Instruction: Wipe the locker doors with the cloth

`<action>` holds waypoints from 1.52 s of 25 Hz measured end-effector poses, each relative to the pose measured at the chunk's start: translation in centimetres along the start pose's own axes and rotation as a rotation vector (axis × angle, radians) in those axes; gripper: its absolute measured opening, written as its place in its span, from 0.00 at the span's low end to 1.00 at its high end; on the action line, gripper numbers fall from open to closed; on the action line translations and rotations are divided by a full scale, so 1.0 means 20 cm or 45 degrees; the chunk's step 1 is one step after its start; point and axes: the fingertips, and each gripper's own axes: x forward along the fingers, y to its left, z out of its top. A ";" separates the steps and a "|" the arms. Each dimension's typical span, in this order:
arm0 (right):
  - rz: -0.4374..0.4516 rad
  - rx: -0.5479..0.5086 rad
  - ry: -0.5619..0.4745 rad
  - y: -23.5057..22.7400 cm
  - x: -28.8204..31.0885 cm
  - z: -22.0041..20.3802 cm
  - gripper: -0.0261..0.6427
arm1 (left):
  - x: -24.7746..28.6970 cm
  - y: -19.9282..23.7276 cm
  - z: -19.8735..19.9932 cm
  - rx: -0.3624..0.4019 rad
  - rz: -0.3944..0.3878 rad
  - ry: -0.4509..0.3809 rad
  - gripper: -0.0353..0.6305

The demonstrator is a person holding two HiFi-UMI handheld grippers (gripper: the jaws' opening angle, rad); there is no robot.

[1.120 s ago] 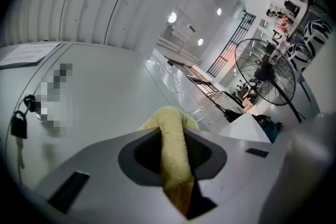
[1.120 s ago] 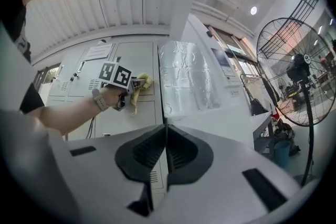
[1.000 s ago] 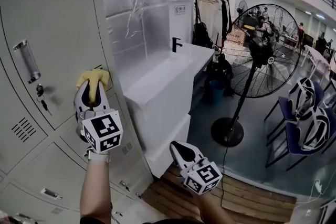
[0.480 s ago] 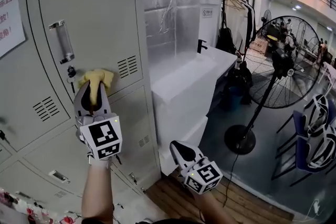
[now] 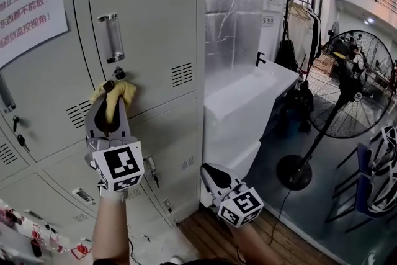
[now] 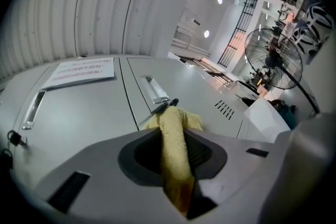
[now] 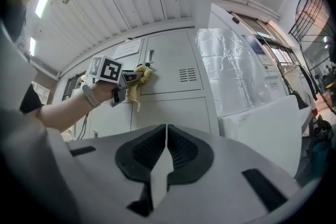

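A yellow cloth [image 5: 113, 96] is pinched in my left gripper [image 5: 109, 94], which is shut on it and presses it against the grey locker door [image 5: 155, 15] just below the metal handle [image 5: 111, 37] and beside the key lock. In the left gripper view the cloth [image 6: 174, 139] runs between the jaws to the door. From the right gripper view the left gripper [image 7: 131, 80] and cloth [image 7: 139, 77] show against the lockers. My right gripper [image 5: 211, 177] hangs low and away from the lockers, shut with nothing in it.
A paper notice [image 5: 31, 12] hangs on the neighbouring locker door. A foil-wrapped column [image 5: 239, 15] and a white counter [image 5: 248, 102] stand right of the lockers. Farther right are a large standing fan [image 5: 347, 84], a clothes rack [image 5: 298, 28] and blue chairs [image 5: 375, 164].
The view has swung left along the lockers. My left gripper with the cloth has slid left across the door, from the vent slots to the spot under the handle. The right gripper kept still.
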 end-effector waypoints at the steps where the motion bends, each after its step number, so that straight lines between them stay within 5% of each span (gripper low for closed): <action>1: 0.008 -0.004 -0.002 0.01 0.01 0.01 0.07 | -0.01 0.02 0.00 0.042 -0.001 0.005 0.18; 6: 0.046 -0.023 -0.026 0.08 0.09 0.06 0.07 | -0.06 0.14 0.03 0.276 -0.020 -0.002 0.18; 13: 0.072 -0.024 -0.070 0.15 0.17 0.12 0.07 | -0.02 0.19 0.09 0.478 -0.126 -0.010 0.18; 27: 0.021 -0.033 -0.104 0.08 0.15 0.17 0.07 | 0.14 0.24 0.32 0.641 -0.173 -0.079 0.18; 30: 0.003 -0.037 -0.108 0.06 0.14 0.17 0.07 | 0.17 0.17 0.33 0.739 -0.229 -0.069 0.18; 38: -0.045 -0.029 -0.118 -0.02 0.10 0.18 0.07 | 0.27 0.02 0.36 0.807 -0.484 0.044 0.18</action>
